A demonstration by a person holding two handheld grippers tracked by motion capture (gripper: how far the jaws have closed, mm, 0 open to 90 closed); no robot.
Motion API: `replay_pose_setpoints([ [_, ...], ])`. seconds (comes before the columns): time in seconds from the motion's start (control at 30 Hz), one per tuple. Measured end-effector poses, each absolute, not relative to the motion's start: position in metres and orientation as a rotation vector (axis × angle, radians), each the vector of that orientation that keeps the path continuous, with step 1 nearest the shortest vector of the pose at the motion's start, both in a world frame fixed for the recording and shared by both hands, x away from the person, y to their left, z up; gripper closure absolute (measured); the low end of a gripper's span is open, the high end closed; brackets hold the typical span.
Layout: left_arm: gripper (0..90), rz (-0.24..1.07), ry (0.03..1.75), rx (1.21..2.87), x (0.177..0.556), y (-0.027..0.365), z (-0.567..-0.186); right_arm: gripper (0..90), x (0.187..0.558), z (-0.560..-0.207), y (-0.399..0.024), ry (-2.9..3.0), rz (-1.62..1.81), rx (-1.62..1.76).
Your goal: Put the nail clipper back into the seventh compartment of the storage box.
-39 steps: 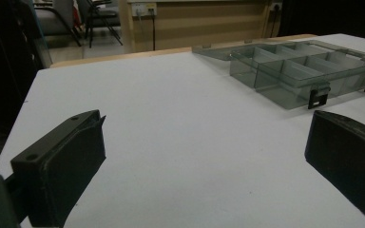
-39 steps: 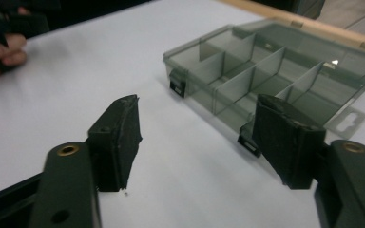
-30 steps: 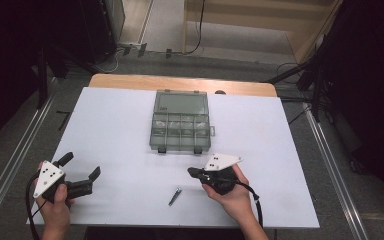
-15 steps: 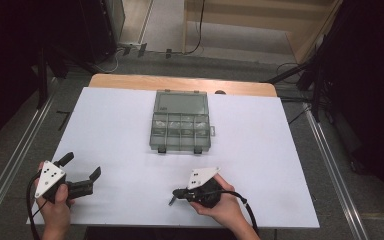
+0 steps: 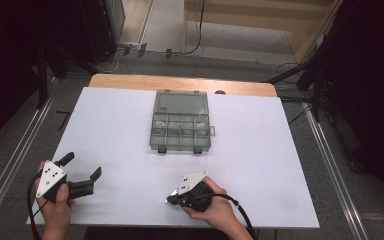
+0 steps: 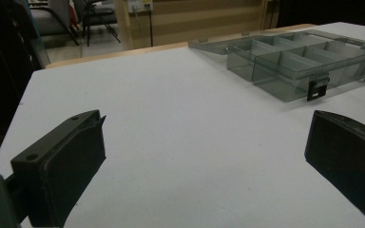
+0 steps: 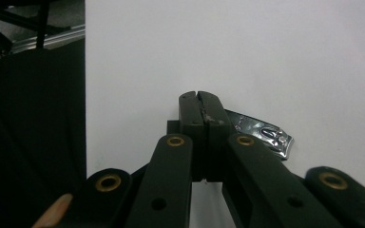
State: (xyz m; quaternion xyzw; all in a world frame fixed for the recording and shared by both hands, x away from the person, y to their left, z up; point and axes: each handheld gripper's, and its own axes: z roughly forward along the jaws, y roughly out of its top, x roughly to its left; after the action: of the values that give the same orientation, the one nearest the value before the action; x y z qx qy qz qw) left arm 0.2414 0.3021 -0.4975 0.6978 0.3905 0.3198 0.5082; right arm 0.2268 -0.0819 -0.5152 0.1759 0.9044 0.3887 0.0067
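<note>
A small shiny metal nail clipper (image 7: pixel 261 134) lies flat on the white table top near the front edge. My right gripper (image 7: pixel 200 102) is shut, jaws pressed together with nothing between them, its tip down at the table right beside the clipper, whose near end is hidden behind the right jaw. In the high view the right gripper (image 5: pixel 173 200) points left, with the clipper (image 5: pixel 169 201) just at its tip. My left gripper (image 5: pixel 82 166) is held at the front left, open and empty; its jaws stand wide apart in the left gripper view (image 6: pixel 206 123).
A clear grey compartment box (image 5: pixel 180 122) with its lid open sits mid-table toward the back, also ahead of the left gripper (image 6: pixel 304 61). The white sheet (image 5: pixel 260 150) covers the table; its front edge runs close to both hands. Dark floor and rails flank the table.
My right hand has moved left and toward the front edge, sinking until its shut jaws reached the clipper. The clipper and the left gripper have stayed in place.
</note>
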Motion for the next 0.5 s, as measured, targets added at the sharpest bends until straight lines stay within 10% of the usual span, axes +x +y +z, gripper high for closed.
replay_pose_setpoints([
  [0.5, 0.0, 0.773, 0.941, 1.683, 0.241, 0.302, -0.498, 90.0, 0.236, -0.507, -0.09, 2.708, 1.322, 0.767],
])
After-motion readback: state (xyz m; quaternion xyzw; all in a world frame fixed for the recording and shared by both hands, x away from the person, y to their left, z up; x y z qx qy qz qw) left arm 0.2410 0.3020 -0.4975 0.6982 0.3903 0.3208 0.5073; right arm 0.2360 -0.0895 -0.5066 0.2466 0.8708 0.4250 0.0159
